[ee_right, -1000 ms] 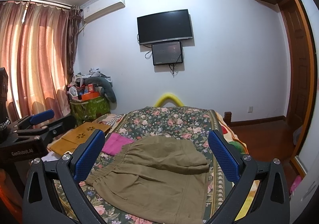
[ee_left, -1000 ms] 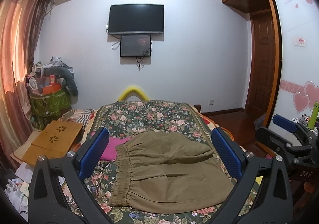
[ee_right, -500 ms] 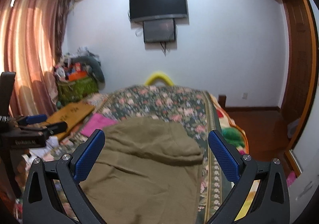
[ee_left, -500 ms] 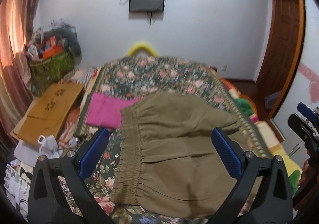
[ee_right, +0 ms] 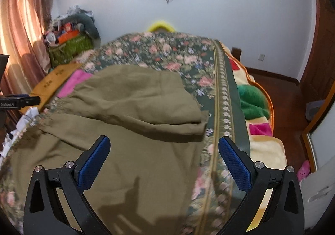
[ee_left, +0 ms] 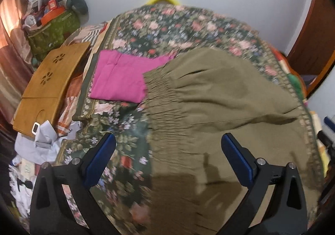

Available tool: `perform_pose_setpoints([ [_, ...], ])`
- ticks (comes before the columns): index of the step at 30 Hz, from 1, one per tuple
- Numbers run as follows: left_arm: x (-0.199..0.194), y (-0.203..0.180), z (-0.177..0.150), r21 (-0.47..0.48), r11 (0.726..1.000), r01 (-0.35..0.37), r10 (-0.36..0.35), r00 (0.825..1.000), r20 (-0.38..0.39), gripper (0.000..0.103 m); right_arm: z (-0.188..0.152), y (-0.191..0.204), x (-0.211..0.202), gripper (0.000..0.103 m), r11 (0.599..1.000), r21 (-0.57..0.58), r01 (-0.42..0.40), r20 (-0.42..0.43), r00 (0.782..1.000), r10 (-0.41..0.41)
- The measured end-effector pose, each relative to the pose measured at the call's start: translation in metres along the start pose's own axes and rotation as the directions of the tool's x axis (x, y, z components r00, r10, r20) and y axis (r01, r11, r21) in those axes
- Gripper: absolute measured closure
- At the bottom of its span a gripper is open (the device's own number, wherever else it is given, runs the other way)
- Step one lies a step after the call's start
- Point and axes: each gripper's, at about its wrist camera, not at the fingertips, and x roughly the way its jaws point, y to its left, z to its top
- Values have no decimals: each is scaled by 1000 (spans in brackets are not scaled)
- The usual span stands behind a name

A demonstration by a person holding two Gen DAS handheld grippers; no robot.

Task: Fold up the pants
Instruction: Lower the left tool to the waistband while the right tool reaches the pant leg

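Note:
Olive-brown pants (ee_left: 219, 109) lie on the floral bedspread (ee_left: 167, 23), folded over, with the gathered elastic waistband (ee_left: 165, 113) on the left. They also show in the right wrist view (ee_right: 134, 122), where the folded leg end (ee_right: 199, 122) lies near the bed's right border. My left gripper (ee_left: 167, 151) is open and empty above the waistband area. My right gripper (ee_right: 164, 155) is open and empty above the leg end of the pants.
A folded pink cloth (ee_left: 121, 76) lies left of the waistband. A wooden board (ee_left: 50, 86) and crumpled papers (ee_left: 41, 136) sit off the bed's left side. A green basket of clutter (ee_left: 52, 30) stands by the curtain. A colourful blanket (ee_right: 259, 122) hangs on the right.
Both grippers have tilted down and moved closer to the pants, which now fill more of each view. Both stay open and empty. The pants have not moved.

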Motion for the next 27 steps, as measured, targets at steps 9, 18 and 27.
perform_pose_setpoints([
  [9, 52, 17, 5, -1, 999, 41, -41, 986, -163, 28, 2, -31, 55, 10, 999, 24, -35, -165, 986, 39],
  [18, 71, 17, 6, -21, 992, 128, -130, 966, -222, 37, 2, -39, 73, 37, 992, 70, -105, -242, 963, 119],
  [27, 78, 17, -3, -38, 985, 169, -173, 961, -215, 44, -5, -35, 87, 77, 999, -44, -15, -289, 957, 1],
])
